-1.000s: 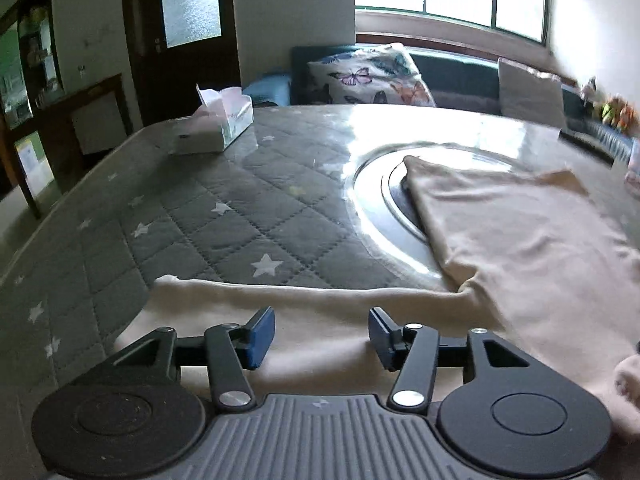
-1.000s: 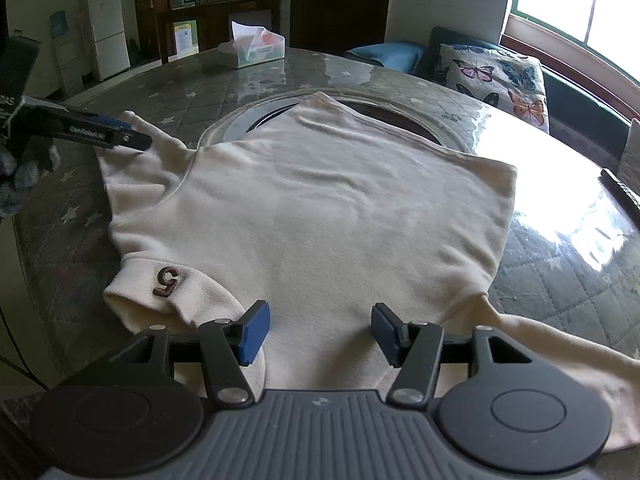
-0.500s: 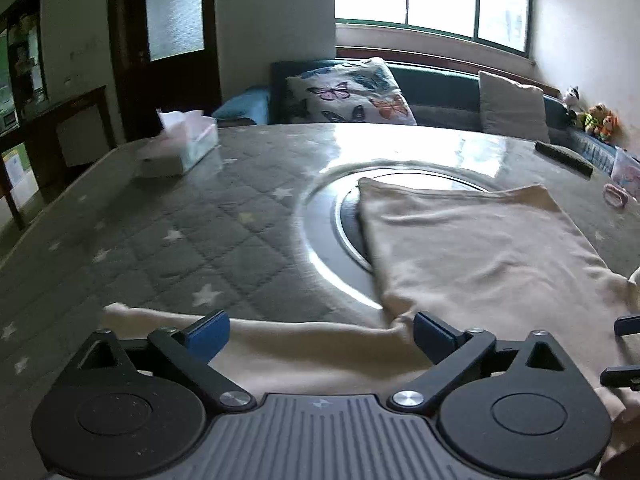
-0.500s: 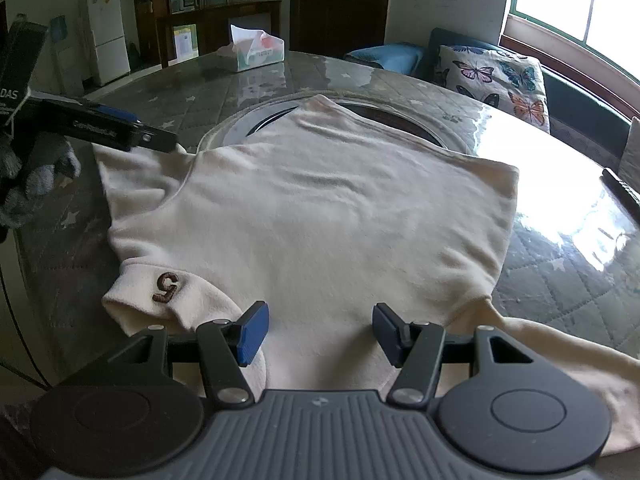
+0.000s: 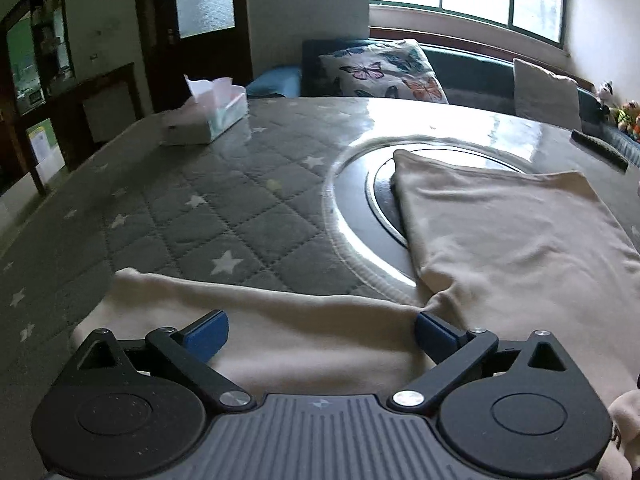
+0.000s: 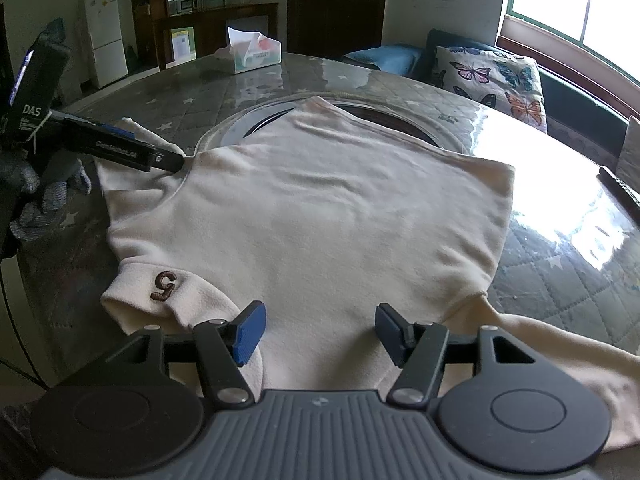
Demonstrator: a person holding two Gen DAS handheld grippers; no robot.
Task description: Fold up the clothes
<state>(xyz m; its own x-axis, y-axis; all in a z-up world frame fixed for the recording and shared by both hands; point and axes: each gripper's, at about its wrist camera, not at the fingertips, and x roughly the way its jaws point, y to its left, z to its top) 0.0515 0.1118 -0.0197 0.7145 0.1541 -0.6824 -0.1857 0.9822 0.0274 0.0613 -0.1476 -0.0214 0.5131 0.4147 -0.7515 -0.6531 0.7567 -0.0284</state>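
- Left wrist view showed the left claw (image 5: 320, 332) spread wide, its blue pads (image 5: 206, 336) far apart and holding nothing.
- Its pads hovered over the sleeve (image 5: 256, 312) of a cream sweater (image 5: 500, 240), which stretched leftward across the tabletop (image 5: 192, 216).
- The sweater's body lay flat to the right, partly covering a round inset (image 5: 360, 208) in the middle of the tabletop.
- A tissue box (image 5: 212, 114) stood at the far left edge, well apart from the sweater.
- A butterfly cushion (image 5: 384, 72) rested on the sofa beyond the tabletop, and a dark remote (image 5: 598, 148) lay near the far right edge.
- Right wrist view showed the right claw (image 6: 318, 334) open to a moderate gap, gripping nothing, above the sweater's (image 6: 320, 220) near edge.
- The collar (image 6: 168, 292), with a brown "5" (image 6: 164, 285) stitched on it, sat just left of the right claw's left pad.
- The other sleeve (image 6: 560, 360) ran out to the right along the near edge of the tabletop (image 6: 560, 248).
- The left claw (image 6: 168, 160) appeared here from the side, its tip at the armpit seam where sleeve met body; whether it touched the cloth could not be told.
- A gloved hand (image 6: 36, 188) held that claw at the left edge of the frame.
- The tissue box (image 6: 252, 52) stood at the far side.
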